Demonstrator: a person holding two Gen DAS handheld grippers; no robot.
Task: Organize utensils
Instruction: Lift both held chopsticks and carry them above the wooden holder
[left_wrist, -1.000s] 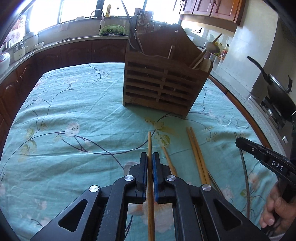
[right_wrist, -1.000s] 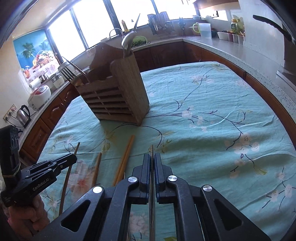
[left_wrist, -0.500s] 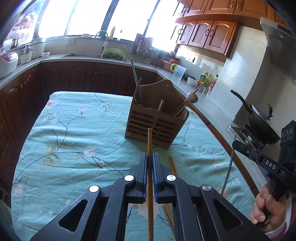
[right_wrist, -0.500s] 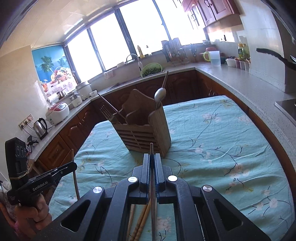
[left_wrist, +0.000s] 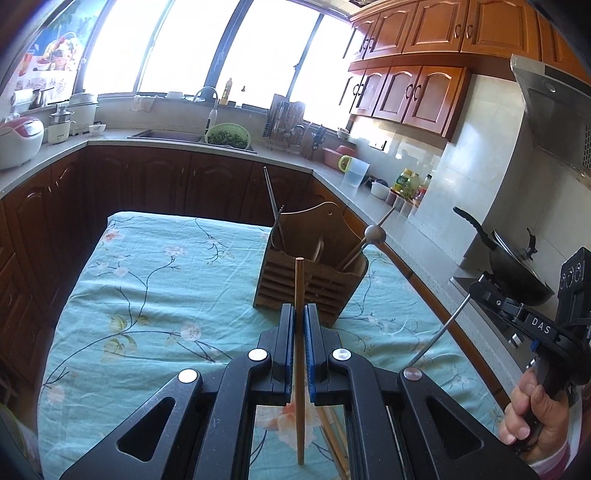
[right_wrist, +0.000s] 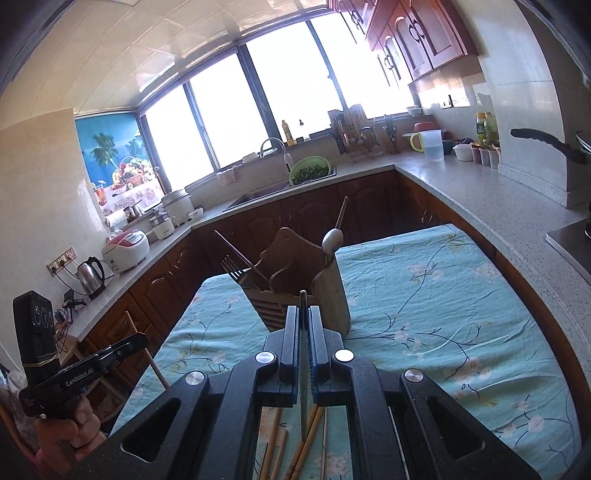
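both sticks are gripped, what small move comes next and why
Probably carry the left hand-held gripper forward over the holder and tip its chopstick down: it is clamped, lifted off the cloth, and the holder's open top lies just ahead.

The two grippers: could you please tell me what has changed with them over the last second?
Both rose off the floral tablecloth. The left gripper lifted its wooden chopstick clear; the right gripper lifted its metal chopstick. The wooden utensil holder now sits lower in both views. Unchanged: both grips stay shut, the holder is unmoved, and the loose chopsticks remain on the cloth.
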